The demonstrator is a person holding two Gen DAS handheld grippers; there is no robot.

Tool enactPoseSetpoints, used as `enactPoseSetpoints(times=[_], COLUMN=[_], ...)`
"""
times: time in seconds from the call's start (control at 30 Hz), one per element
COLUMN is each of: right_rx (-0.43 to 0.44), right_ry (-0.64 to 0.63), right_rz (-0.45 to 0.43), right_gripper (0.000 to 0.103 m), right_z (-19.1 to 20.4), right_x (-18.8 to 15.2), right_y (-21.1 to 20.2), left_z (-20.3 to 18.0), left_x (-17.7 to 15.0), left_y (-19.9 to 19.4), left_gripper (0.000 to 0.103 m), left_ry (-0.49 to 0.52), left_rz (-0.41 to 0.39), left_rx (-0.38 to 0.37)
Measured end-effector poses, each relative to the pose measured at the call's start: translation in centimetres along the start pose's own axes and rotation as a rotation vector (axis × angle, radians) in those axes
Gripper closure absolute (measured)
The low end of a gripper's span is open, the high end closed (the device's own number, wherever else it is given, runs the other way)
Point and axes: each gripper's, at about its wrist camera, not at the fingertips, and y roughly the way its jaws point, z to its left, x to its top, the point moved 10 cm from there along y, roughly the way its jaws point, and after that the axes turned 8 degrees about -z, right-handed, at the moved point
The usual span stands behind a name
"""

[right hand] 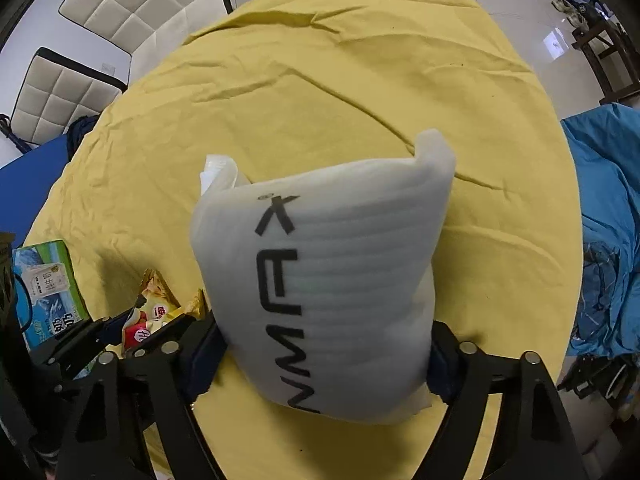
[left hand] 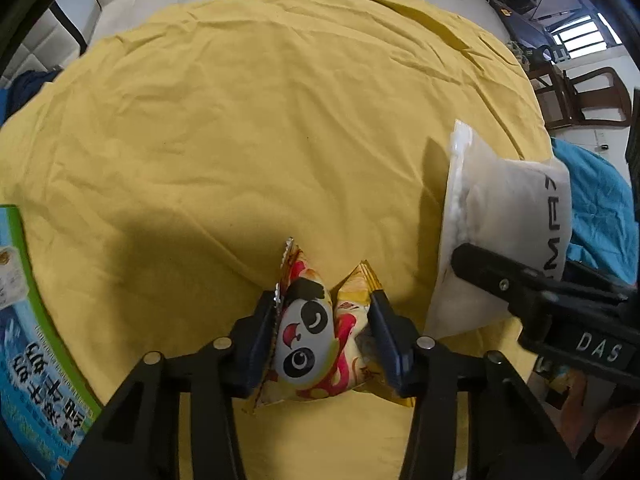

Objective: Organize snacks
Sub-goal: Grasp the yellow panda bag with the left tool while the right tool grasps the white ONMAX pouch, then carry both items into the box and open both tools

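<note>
My left gripper [left hand: 322, 312] is shut on a yellow and red snack packet with a panda face [left hand: 316, 340], held just above the yellow cloth near the table's front. The same panda snack packet [right hand: 154, 316] shows at the lower left of the right wrist view, between the left gripper's fingers. My right gripper [right hand: 320, 356] is shut on a white frosted bag with black lettering [right hand: 332, 280], held upright. In the left wrist view that white bag [left hand: 500, 224] hangs at the right, pinched by a black finger [left hand: 488, 272].
A round table under a creased yellow cloth [left hand: 260, 120] fills both views. A blue and green milk carton box [left hand: 28, 320] lies at the left edge. Blue fabric [right hand: 608, 220] lies to the right, padded white chairs [right hand: 120, 4] and wooden chairs [left hand: 580, 96] stand beyond.
</note>
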Motion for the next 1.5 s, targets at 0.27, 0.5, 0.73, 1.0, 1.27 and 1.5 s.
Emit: enactPoseSetpoints(times=[0.27,0.5,0.73,1.0,1.27,1.5], right_rx=[0.020,0.056,0.108,0.149,0.198,0.213], right_ry=[0.001,0.008,-0.004,-0.056,-0.095,-0.145], right_rz=[-0.040,-0.063,-0.105,-0.163,-0.204,-0.229], right_gripper=[0.031,0.033,0.033,0.034,0.034,0.034], right_z=[0.5,0.2,2.0,6.1,12.2,19.7], right_x=[-0.6,-2.4,-4.4,-6.8,-10.3,-13.6], right_y=[-1.8,-3.8,-7.0,-11.8,-15.9,-18.4], left_z=[-0.1,1.0,3.0,4.0,7.7,15.3], left_x=[-1.6,-1.5,-3.2,-4.8,-6.1,-9.0], left_y=[-2.4,-5.4,-9.2,-14.3,-20.2,-25.2], left_gripper=[0.065,0.065,0.065,0.065,0.065,0.065], left_ry=[-0.009,-0.043,-0.047,-0.049,-0.048,-0.074], left_rz=[-0.084,-0.155,-0.226,-0.315,-0.396,-0.446], left_rx=[0.037,0.045,0.055,0.023,-0.024,-0.025])
